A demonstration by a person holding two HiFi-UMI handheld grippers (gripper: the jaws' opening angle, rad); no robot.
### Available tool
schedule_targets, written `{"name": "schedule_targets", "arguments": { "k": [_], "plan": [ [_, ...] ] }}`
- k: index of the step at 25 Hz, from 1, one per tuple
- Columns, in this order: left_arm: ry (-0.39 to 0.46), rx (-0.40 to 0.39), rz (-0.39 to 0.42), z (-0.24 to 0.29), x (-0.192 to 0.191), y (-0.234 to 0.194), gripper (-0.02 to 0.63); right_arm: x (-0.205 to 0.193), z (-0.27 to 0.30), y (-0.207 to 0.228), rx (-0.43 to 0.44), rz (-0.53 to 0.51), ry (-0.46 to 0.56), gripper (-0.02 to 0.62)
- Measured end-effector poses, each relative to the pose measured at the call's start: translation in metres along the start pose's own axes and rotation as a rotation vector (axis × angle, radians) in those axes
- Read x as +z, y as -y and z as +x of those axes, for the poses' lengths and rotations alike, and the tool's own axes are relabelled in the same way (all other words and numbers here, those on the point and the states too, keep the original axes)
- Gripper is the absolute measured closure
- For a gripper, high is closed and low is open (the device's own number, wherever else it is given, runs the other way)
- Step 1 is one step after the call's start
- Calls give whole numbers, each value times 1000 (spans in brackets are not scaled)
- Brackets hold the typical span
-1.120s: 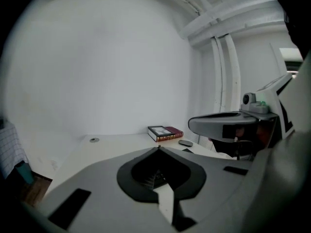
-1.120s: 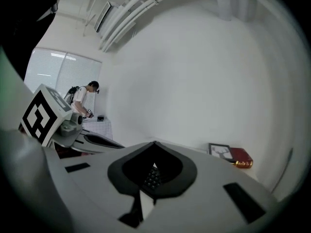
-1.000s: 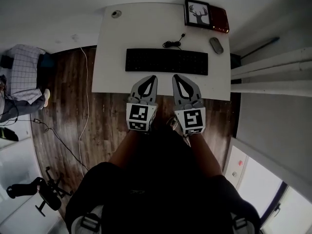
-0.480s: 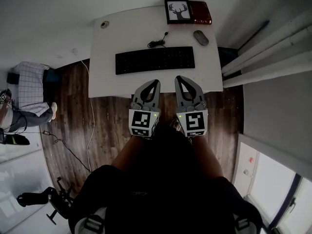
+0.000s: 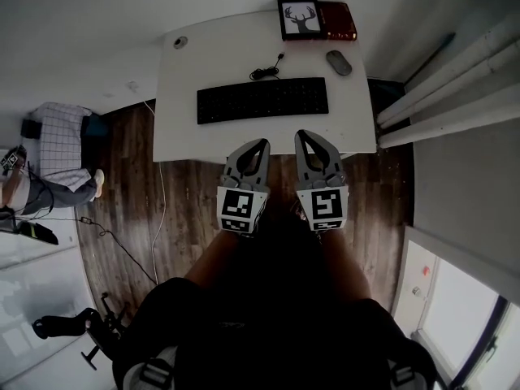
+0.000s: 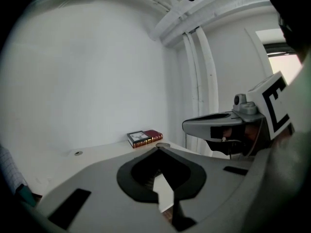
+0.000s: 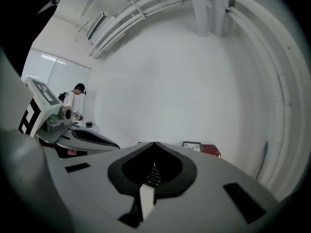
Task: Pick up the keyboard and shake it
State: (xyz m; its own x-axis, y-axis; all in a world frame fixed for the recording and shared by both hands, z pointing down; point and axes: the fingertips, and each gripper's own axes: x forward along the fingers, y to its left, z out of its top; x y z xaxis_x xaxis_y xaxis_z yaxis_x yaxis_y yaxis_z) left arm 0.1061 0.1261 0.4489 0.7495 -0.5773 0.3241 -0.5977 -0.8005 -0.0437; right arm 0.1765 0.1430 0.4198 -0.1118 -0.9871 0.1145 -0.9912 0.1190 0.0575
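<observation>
Fingers on both grippers are pressed together, tip to tip, with nothing between them — the left gripper [image 5: 261, 144] and the right gripper [image 5: 302, 135] point side by side at the near edge of the white rectangular desk [image 5: 187, 132]. Beyond their tips, and apart from them, the long black flat keyboard [image 5: 262, 100] lies flat across the middle of the desk. Its thin black cord [image 5: 264, 73] is bunched just behind it, and a grey oval mouse [image 5: 339, 62] sits off its far right corner.

We cannot tell whether we are coming up to the keyboard or have set it back down; shut, empty fingers and a keyboard at rest fit both. As for handling, we judge that so long and thin a board wants one grip towards each end, so it stays level — and the bunched cord looks to give only modest slack, so any shake should be short and clear of the mouse.
</observation>
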Motion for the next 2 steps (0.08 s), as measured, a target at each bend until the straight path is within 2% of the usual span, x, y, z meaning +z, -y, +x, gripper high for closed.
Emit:
{"name": "schedule_targets", "arguments": {
  "k": [2],
  "plan": [
    [-1, -4, 7, 0, 2, 6, 606, -1, -1, -1, 15, -4, -1, 576]
  ]
}}
